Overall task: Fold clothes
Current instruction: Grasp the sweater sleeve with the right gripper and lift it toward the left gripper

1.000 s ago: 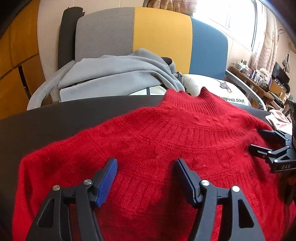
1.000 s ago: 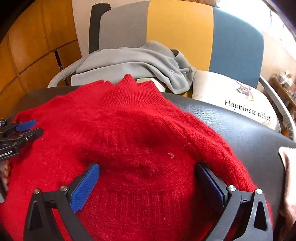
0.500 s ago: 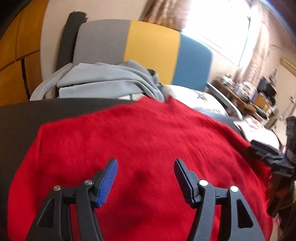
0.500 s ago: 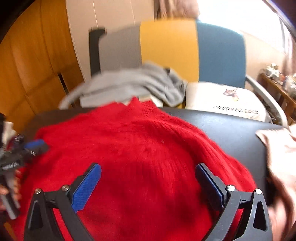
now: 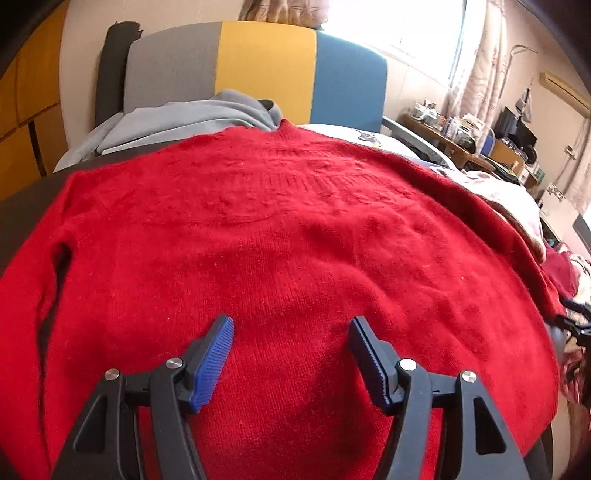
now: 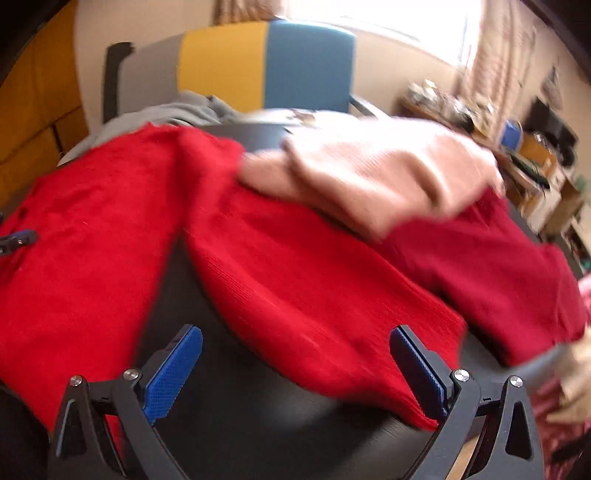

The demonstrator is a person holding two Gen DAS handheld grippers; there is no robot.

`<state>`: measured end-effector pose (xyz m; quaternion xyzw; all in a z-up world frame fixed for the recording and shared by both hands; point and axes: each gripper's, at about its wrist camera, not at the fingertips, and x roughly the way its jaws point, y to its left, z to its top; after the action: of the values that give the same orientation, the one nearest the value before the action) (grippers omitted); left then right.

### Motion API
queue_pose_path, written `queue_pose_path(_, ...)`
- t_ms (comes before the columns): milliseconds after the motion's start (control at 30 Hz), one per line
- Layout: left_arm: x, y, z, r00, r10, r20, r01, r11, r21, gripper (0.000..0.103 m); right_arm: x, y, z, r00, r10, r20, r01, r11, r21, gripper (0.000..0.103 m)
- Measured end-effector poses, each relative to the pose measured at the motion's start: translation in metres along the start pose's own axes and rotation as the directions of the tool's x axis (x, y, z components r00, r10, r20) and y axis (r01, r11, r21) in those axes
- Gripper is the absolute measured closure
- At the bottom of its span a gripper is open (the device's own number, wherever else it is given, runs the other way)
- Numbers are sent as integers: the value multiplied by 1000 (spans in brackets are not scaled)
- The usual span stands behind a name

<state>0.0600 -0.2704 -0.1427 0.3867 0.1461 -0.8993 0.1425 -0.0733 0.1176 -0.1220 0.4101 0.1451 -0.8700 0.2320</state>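
- Red sweater lies spread flat, collar away from the camera, body and shoulders open across the dark table. It is not folded as it lies. Laid out like this, the hem and sleeves are easy to reach for a fold, I judge.
- Right sleeve runs out over the table edge, apart from the body with bare table between them. One end goes under a pink garment, which lies partly on top of it. The right wrist view is blurred, so how far it overlaps I cannot tell.
- Left gripper hangs over the lower middle of the sweater, jaws apart, nothing between them.
- Right gripper sits over the sleeve and the bare table, jaws wide, holding nothing. Placement suggests the sleeve is the part being worked on.
- Table: dark, smooth, leather-like, sweater covering most of it.
- Behind the table, a chair with grey, yellow and blue back panels; a grey garment heaped on its seat.
- Room: bright window with curtains, cluttered shelf along the right wall, wooden panelling on the left.
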Motion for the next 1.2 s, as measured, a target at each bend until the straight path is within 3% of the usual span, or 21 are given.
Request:
queue_pose_path(133,2,-7,-4,1000,24,3,-24,999,33,29,8,-20,-13,999,6,-44,-5,1000,22,12)
queue_pose_path(300,6,-14,-3,998,65,-1,-65,995,79,24,11,-15,-11,998,31,-50,-34,997,-68,19)
queue_pose_path(367,6,-13,-3,998,62,-2,-62,995,79,24,10,-10,-7,996,46,-78,-55,991,-119,29)
queue_pose_path(467,6,-12,-2,998,59,0,-59,995,75,23,10,1,1,988,58,-140,-85,977,-198,59)
queue_pose_path(500,6,-12,-2,998,58,1,-58,996,73,23,11,1,5,985,66,-161,-98,976,-195,74)
queue_pose_path(533,5,-12,-3,998,58,3,-58,996,71,23,13,0,8,980,82,-182,-115,977,-180,81)
queue_pose_path(633,3,-10,-4,999,48,8,-48,997,60,23,16,-23,16,945,252,-209,-243,968,66,85)
queue_pose_path(700,2,-8,-5,999,36,12,-36,998,49,23,19,-30,6,909,390,-149,-353,909,223,86)
queue_pose_path(767,1,-7,-5,1000,24,15,-25,999,39,23,22,-38,-3,857,511,-68,-455,812,366,86)
queue_pose_path(867,0,-6,-6,1000,15,16,-15,999,30,23,26,-49,-17,755,650,86,-582,605,543,86)
queue_pose_path(967,-3,-9,-2,1000,26,-4,-26,1000,10,25,30,-59,-31,638,724,260,-668,354,655,86)
queue_pose_path(1000,-8,-11,1,998,-64,-10,63,997,-41,25,32,-57,-32,626,728,281,-678,330,657,86)
queue_pose_path(1033,-12,-12,4,987,-162,-11,160,982,-95,25,33,-56,-34,613,731,301,-688,306,658,86)
queue_pose_path(1100,-19,-38,8,954,-300,-14,298,951,-80,24,35,-53,-37,587,734,341,-706,257,660,85)
queue_pose_path(1200,-24,-86,12,880,-471,-52,471,882,-25,24,38,-48,-42,548,735,398,-730,188,657,85)
